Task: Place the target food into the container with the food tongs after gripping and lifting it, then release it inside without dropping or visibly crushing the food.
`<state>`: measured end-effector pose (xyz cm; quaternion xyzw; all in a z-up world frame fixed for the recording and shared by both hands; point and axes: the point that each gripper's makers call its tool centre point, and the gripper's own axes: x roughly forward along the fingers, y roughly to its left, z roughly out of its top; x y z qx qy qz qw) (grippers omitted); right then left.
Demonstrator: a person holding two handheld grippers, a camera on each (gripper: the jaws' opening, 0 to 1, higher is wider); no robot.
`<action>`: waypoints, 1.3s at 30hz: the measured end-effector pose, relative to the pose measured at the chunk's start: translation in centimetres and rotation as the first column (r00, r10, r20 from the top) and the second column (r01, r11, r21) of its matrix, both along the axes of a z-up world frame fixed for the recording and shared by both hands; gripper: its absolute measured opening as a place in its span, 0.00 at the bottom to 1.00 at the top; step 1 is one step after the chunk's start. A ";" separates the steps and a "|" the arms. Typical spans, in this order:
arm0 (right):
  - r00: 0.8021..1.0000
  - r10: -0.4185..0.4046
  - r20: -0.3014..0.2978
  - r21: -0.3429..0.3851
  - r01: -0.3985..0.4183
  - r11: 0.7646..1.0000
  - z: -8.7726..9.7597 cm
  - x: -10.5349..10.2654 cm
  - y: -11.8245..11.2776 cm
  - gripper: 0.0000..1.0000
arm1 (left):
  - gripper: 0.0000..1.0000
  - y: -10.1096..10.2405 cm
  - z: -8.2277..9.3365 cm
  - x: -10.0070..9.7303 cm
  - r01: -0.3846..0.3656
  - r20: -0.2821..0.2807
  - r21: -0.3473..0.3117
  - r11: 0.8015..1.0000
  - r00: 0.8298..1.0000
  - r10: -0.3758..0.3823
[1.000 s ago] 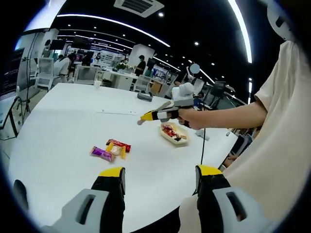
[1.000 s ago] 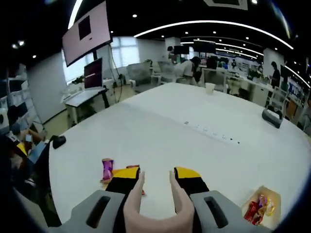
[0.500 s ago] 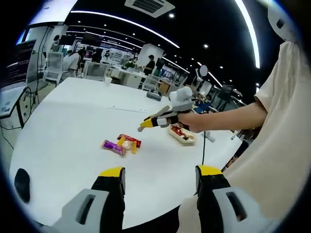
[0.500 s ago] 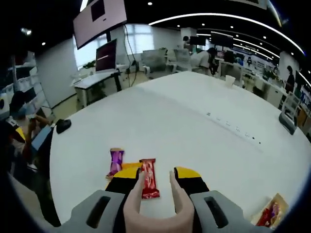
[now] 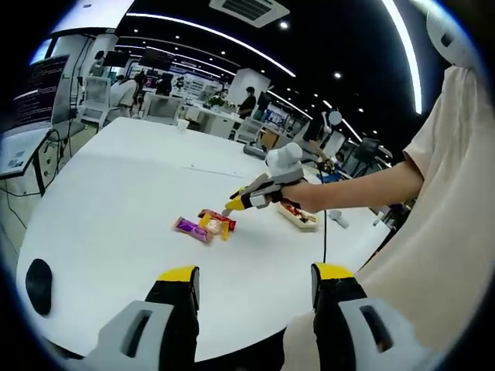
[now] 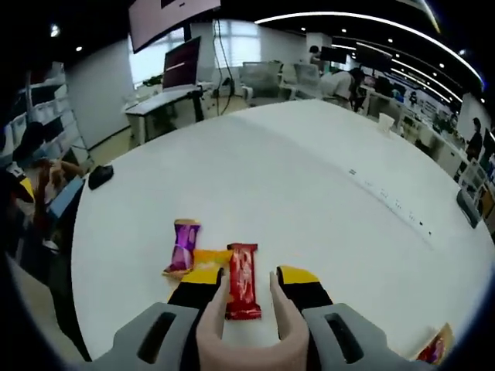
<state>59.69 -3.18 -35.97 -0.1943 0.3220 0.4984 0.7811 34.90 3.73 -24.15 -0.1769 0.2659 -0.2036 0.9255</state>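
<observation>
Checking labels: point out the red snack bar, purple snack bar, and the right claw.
red snack bar [image 6: 243, 280], right gripper view, middle of wrapper.
purple snack bar [image 6: 184, 245], right gripper view, middle of wrapper.
right claw [image 6: 247, 287], right gripper view, midway between its fingertips.

Our left gripper [image 5: 251, 282] hangs with jaws apart; our right gripper [image 6: 249, 280] reaches forward, jaws parted.

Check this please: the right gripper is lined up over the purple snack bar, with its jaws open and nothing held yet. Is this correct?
Not quite. In the right gripper view, the right gripper is lined up over the red snack bar, which lies between its open jaws. The purple snack bar lies off to the side. The jaws hold nothing yet.
</observation>
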 end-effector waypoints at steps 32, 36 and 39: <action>0.999 0.045 -0.014 -0.051 -0.045 0.998 -1.7 -0.2 1.6 0.24 | 0.58 0.9 -0.4 -0.4 -0.049 -0.025 -0.012 0.999 0.999 0.049; 0.999 0.039 -0.016 -0.053 -0.040 0.998 -1.8 -0.1 1.6 0.24 | 0.58 1.0 -0.3 -0.3 -0.051 -0.024 -0.011 0.999 0.998 0.051; 0.999 0.039 -0.022 -0.065 -0.040 0.997 -2.1 -0.2 1.5 0.25 | 0.58 1.0 -0.3 -0.3 -0.052 -0.023 -0.010 0.999 0.998 0.052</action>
